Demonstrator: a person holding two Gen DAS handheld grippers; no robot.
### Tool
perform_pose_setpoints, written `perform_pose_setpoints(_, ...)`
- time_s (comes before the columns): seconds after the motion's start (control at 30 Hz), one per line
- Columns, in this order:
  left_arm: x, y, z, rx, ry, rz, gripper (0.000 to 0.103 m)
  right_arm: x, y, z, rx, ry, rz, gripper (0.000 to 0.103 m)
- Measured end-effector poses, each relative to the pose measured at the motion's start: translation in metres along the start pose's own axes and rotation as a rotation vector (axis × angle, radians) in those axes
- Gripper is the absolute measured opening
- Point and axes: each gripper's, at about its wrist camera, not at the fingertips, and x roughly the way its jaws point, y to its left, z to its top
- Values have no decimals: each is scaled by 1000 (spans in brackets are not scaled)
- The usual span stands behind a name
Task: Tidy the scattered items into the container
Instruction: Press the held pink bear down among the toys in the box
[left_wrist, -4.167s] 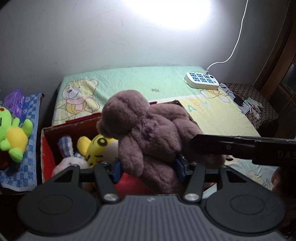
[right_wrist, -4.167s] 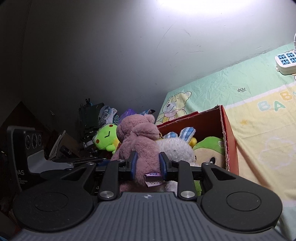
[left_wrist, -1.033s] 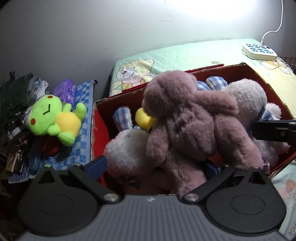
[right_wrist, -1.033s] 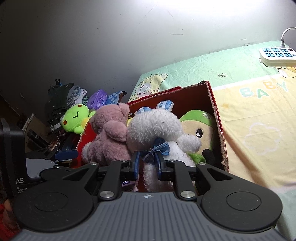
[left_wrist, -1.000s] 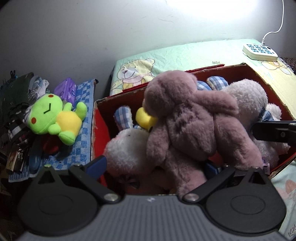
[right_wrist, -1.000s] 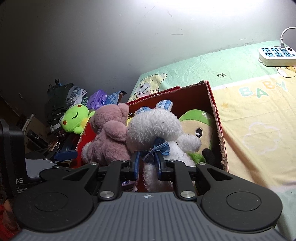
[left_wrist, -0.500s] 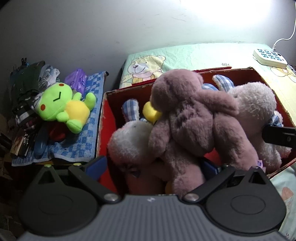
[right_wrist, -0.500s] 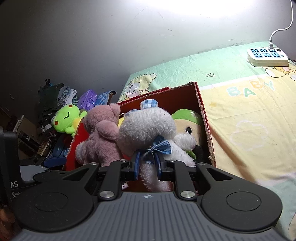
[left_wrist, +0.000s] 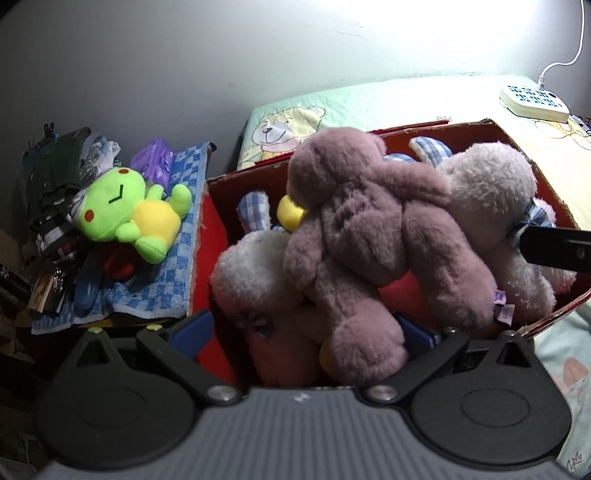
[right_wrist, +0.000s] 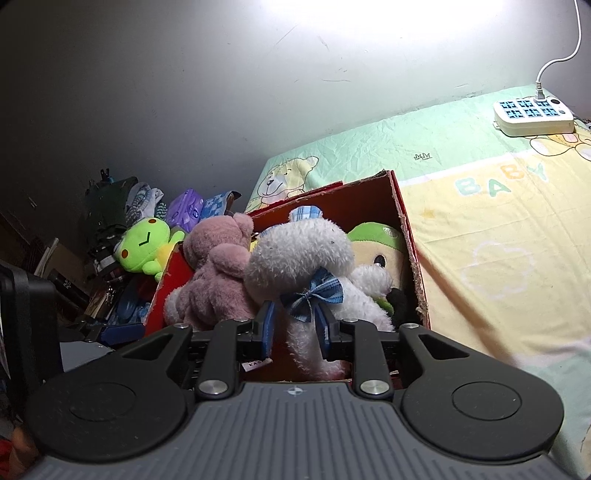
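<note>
A red cardboard box (left_wrist: 207, 236) (right_wrist: 400, 206) on the bed holds several plush toys. A mauve teddy bear (left_wrist: 365, 229) (right_wrist: 218, 273) lies on top at the near side. My left gripper (left_wrist: 303, 332) is open, its jaws wide on either side of the bear's legs. A white plush bunny with a blue bow (right_wrist: 306, 258) (left_wrist: 491, 206) lies beside it. My right gripper (right_wrist: 293, 325) is partly open around the bunny's body, just below the bow. A green frog plush (left_wrist: 129, 210) (right_wrist: 146, 249) lies outside the box on a blue checked cloth (left_wrist: 177, 266).
A green-capped plush (right_wrist: 380, 251) and a yellow toy (left_wrist: 290, 214) are in the box. A white power strip (right_wrist: 533, 114) with a cable lies at the far right of the bed. Clothes and clutter (left_wrist: 55, 192) are piled left of the box.
Since 4.2 s ago the bear has gone from both grippers into the box. In the last second both grippers drew back, and the right gripper's jaws spread a little off the bunny.
</note>
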Motion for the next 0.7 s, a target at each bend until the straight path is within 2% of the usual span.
perform_pose_setpoints(0.27,8,-2,1,-2,23,11,102,8,0,1,2,14,-36,25)
perform_pose_setpoints(0.53,18,-1,0,-55,72,28,102,27,9,3,-72,59,-12,26)
perform_pose_setpoints(0.7,14,-1,1,-91,92,50,102,20,8,8,-78,65,12,29)
